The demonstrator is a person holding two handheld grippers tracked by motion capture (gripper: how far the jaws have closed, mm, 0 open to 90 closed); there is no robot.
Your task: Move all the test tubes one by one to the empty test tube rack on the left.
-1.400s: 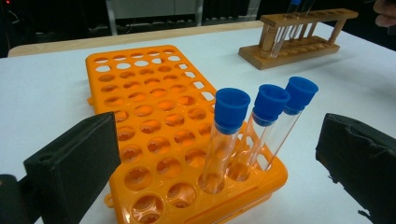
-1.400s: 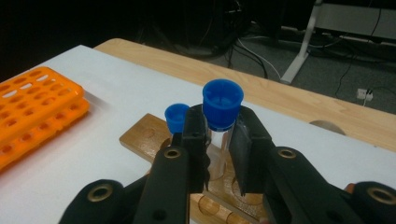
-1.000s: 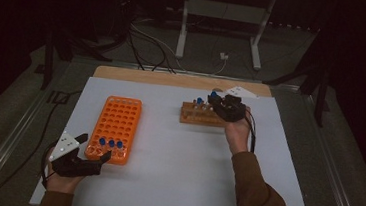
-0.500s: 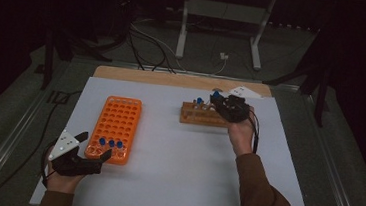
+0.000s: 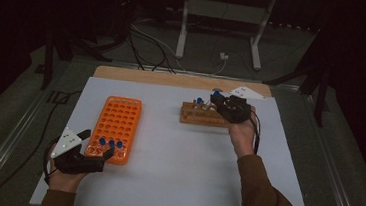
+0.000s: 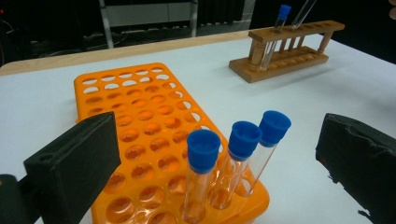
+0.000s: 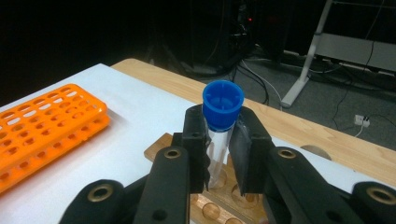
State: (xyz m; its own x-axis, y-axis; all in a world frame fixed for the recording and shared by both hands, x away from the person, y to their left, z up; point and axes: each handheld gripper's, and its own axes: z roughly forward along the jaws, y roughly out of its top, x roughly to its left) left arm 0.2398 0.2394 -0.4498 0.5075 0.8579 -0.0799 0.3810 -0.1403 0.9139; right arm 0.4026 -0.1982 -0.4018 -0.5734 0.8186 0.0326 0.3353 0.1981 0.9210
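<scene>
An orange tube rack (image 5: 119, 122) lies on the left of the white mat, with three blue-capped tubes (image 6: 240, 140) standing in its near row. My left gripper (image 5: 98, 144) is open at that near end, its jaws wide on either side of the three tubes (image 5: 111, 143) without touching them. A wooden rack (image 5: 197, 116) stands at the right with one blue-capped tube (image 6: 280, 18) in it. My right gripper (image 7: 219, 140) is shut on a clear tube with a blue cap (image 7: 222, 105), held upright just over the wooden rack's holes (image 7: 163, 147).
The white mat (image 5: 176, 162) covers the table, and a wooden strip (image 5: 163, 77) runs along the far edge. Beyond it are a metal stand (image 5: 218, 21) and cables on the dark floor. The mat between the two racks is bare.
</scene>
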